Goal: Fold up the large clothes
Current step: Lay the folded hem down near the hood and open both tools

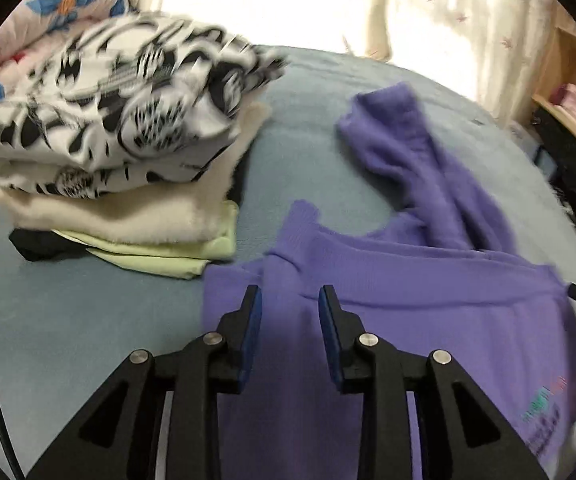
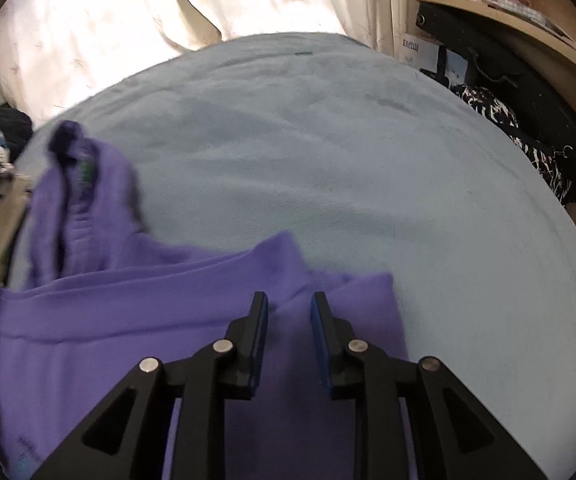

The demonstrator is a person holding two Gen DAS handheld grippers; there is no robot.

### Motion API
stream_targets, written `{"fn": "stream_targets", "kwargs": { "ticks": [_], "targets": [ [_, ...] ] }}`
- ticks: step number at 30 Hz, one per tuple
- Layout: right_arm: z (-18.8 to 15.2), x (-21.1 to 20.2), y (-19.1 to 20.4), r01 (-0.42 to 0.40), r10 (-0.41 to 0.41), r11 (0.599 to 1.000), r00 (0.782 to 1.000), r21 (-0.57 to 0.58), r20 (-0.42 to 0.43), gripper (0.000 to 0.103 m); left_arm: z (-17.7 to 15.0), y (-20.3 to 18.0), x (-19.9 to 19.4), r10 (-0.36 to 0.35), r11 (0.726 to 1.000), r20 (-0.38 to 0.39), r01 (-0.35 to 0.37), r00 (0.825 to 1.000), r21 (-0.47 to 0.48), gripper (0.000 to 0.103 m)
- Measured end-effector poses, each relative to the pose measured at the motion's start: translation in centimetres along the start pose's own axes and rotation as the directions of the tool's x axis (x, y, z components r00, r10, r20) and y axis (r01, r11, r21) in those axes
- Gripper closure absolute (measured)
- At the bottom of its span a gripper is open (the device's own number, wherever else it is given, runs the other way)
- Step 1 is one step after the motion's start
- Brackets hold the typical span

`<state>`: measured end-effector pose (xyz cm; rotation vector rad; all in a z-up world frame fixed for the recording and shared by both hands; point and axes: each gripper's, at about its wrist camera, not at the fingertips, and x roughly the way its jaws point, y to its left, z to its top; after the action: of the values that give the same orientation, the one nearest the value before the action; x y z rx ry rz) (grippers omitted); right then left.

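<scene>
A purple sweater (image 1: 428,312) lies partly folded on the grey-blue bed (image 1: 87,320), one sleeve (image 1: 416,152) stretched away toward the far side. My left gripper (image 1: 290,300) is open, its jaws apart over the sweater's left folded corner. In the right wrist view the sweater (image 2: 135,320) fills the lower left, with a raised sleeve (image 2: 83,184) at the left. My right gripper (image 2: 288,304) is open over the sweater's right corner. Neither gripper holds cloth.
A stack of folded clothes (image 1: 119,160) stands on the bed at the left, a black-and-white patterned piece on top. A floral quilt (image 1: 47,12) lies behind it. Curtains (image 2: 127,20) hang at the back. Wooden shelves (image 2: 508,8) and dark bags (image 2: 528,100) stand at the right.
</scene>
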<state>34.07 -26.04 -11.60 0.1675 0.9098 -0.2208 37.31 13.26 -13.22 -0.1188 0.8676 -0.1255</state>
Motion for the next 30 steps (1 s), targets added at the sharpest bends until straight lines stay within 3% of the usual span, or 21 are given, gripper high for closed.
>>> {"fn": "stream_targets", "kwargs": {
  "ticks": [3, 7, 10, 12, 14, 17, 19, 21, 22, 23, 26, 28, 30],
  "targets": [
    [-2.1, -2.7, 3.6, -0.09, 0.091, 0.994, 0.996, -0.061, 0.007, 0.08, -1.3, -2.6, -2.6, -0.065, 0.998, 0.016, 0.065, 0.998, 0.025, 0.071],
    [-6.7, -5.5, 9.5, -0.253, 0.248, 0.958, 0.967, -0.139, -0.049, 0.08, -4.7, -6.2, -4.5, -0.146, 0.989, -0.038, 0.147, 0.989, 0.022, 0.07],
    [-10.0, -6.0, 12.4, -0.296, 0.284, 0.933, 0.955, -0.203, -0.084, 0.079, -7.9, -7.7, -4.8, -0.121, 0.992, -0.053, 0.123, 0.991, 0.032, 0.07],
    [-11.7, -5.4, 13.2, -0.266, 0.25, 0.931, 0.963, -0.249, -0.097, 0.079, -9.6, -7.4, -3.9, -0.077, 0.997, -0.076, 0.078, 0.994, 0.013, 0.07],
    [-12.8, -4.9, 12.4, -0.249, 0.231, 0.933, 0.968, -0.261, -0.098, 0.079, -10.8, -6.2, -2.8, -0.014, 1.0, -0.114, 0.012, 0.993, -0.014, 0.07],
    [-12.6, -5.3, 8.7, -0.259, 0.245, 0.946, 0.965, -0.194, -0.094, 0.082, -12.0, -3.0, -3.6, -0.069, 0.996, -0.09, 0.063, 0.994, -0.069, 0.07],
    [-12.3, -6.0, 4.8, -0.186, 0.179, 0.97, 0.982, -0.153, -0.059, 0.083, -12.2, -1.4, -4.1, -0.054, 0.996, -0.085, 0.048, 0.995, -0.074, 0.07],
    [-12.7, -6.2, 1.5, -0.045, 0.042, 0.992, 0.999, -0.12, -0.032, 0.079, -12.9, 0.1, -4.7, -0.047, 0.996, -0.079, 0.041, 0.996, -0.083, 0.071],
    [-12.9, -6.0, -0.6, 0.04, -0.043, 0.995, 0.999, -0.096, -0.027, 0.079, -13.3, 0.7, -5.0, -0.05, 0.995, -0.076, 0.043, 0.996, -0.087, 0.071],
    [-13.2, -5.9, -2.9, 0.063, -0.065, 0.996, 0.997, -0.06, -0.029, 0.08, -13.6, 1.1, -5.3, -0.048, 0.995, -0.068, 0.042, 0.997, -0.089, 0.071],
    [-13.9, -6.3, -7.3, -0.077, 0.08, 0.994, 0.996, 0.074, -0.029, 0.084, -14.3, 1.4, -5.5, -0.03, 0.997, -0.054, 0.026, 0.998, -0.074, 0.071],
    [-13.9, -6.5, -7.2, -0.061, 0.063, 0.996, 0.998, 0.065, -0.028, 0.084, -14.2, 1.3, -5.3, -0.009, 0.998, -0.053, 0.006, 0.999, -0.061, 0.071],
    [-13.9, -6.3, -5.9, 0.005, -0.005, 1.0, 1.0, 0.012, -0.031, 0.081, -14.2, 0.9, -5.3, 0.016, 0.999, -0.058, -0.018, 0.998, -0.046, 0.071]
  ]
}}
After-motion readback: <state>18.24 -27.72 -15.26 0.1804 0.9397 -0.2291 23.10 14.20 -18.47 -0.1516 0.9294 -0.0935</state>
